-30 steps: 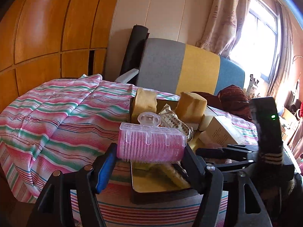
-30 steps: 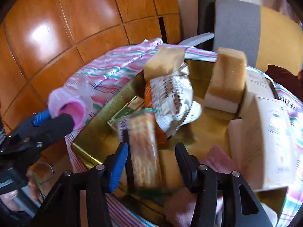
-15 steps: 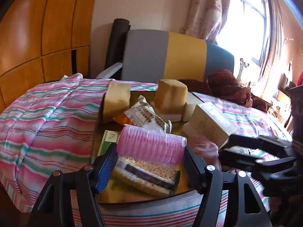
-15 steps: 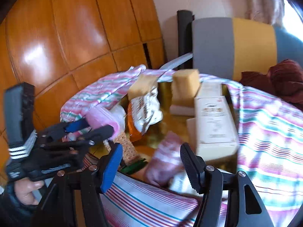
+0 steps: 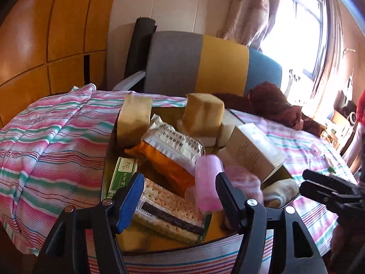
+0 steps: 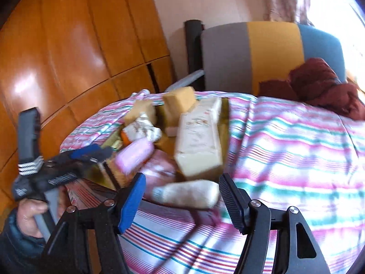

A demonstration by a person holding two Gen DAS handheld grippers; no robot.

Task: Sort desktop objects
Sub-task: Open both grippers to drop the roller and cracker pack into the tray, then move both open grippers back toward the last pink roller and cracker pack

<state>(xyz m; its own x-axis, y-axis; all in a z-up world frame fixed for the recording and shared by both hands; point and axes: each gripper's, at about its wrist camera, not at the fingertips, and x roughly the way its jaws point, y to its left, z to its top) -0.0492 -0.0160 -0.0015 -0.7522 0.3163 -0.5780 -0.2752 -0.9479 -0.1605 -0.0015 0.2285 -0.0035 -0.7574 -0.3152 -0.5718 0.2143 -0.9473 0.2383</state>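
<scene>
Striped pink-green cloth (image 5: 52, 150) covers table; left gripper (image 5: 178, 196) fingers wide, blurred pink plastic hair roller (image 5: 208, 180) loose beside its right finger, over gold tray (image 5: 107, 173); right gripper (image 6: 182, 196) fingers wide, empty

In the blurred right wrist view, the right gripper (image 6: 181, 196) stands with its jaws spread wide and nothing between them, over a cream fuzzy roll (image 6: 189, 194) at the near edge of a shiny gold tray (image 6: 224, 116). The tray sits on a pink, green and white striped cloth (image 6: 296, 155). At left, a hand (image 6: 30, 212) holds the left gripper (image 6: 91, 151), a pink cylindrical hair roller (image 6: 134, 154) just beside its tips.
</scene>
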